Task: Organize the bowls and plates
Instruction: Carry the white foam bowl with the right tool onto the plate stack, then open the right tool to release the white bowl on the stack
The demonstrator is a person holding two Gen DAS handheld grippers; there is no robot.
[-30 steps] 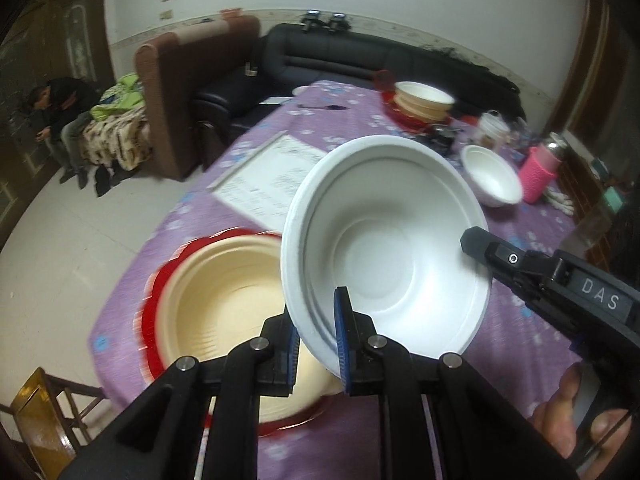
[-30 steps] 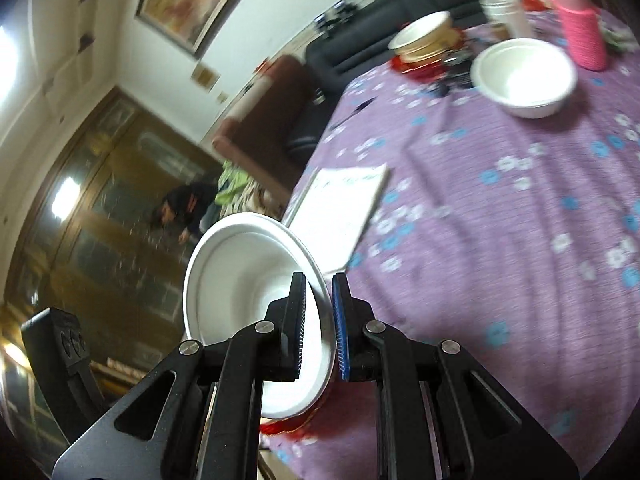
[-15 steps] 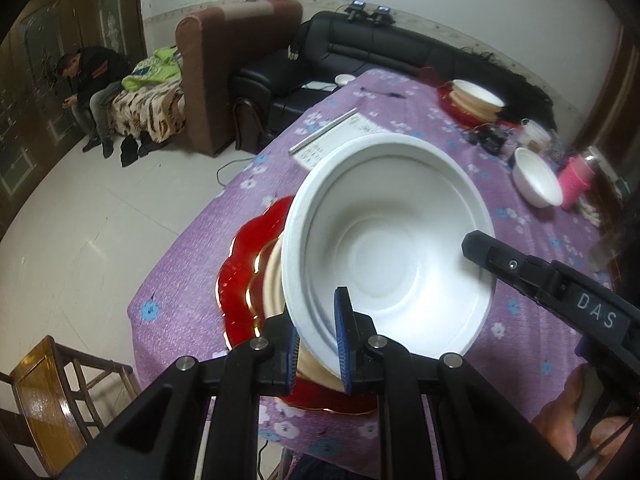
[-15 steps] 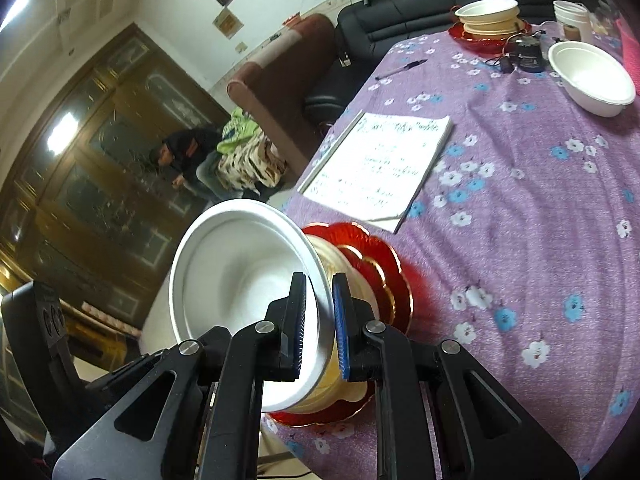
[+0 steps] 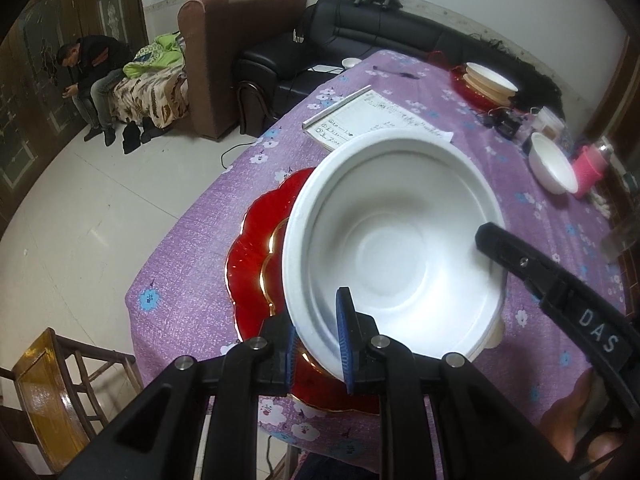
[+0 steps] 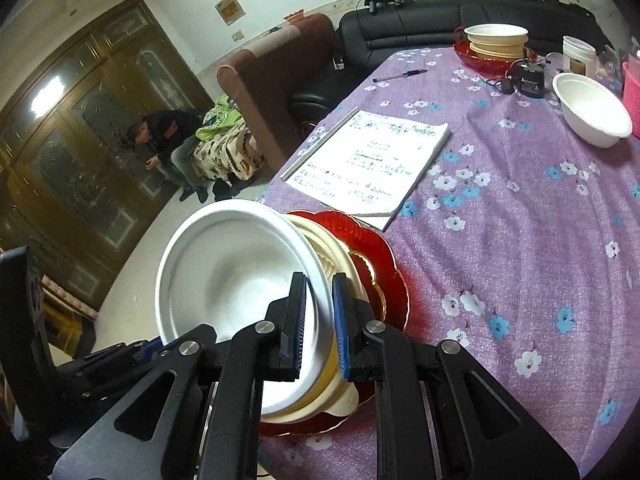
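A large white bowl point(image 5: 396, 240) is held tilted over a cream bowl point(image 6: 340, 264) that sits on a red scalloped plate point(image 5: 256, 248) near the table's front corner. My left gripper point(image 5: 318, 336) is shut on the white bowl's near rim. My right gripper point(image 6: 320, 320) is shut on the same bowl's point(image 6: 232, 276) rim from the other side. The red plate also shows in the right wrist view point(image 6: 384, 260). A second white bowl point(image 6: 592, 112) and a cream bowl on a red plate point(image 6: 496, 40) stand at the table's far end.
A purple flowered tablecloth point(image 6: 520, 240) covers the table. An open notebook point(image 6: 368, 160) lies just beyond the red plate. A pen point(image 6: 400, 75), a black battery pack point(image 6: 530, 80), a pink cup point(image 5: 592, 168) and a white tub point(image 6: 578, 54) are at the far end. A wooden chair point(image 5: 52, 392) stands below the table's corner.
Both grippers have drawn back and risen with the white bowl, so more of the table and floor shows. The bowl now hangs right over the cream bowl, with its lower edge close to it.
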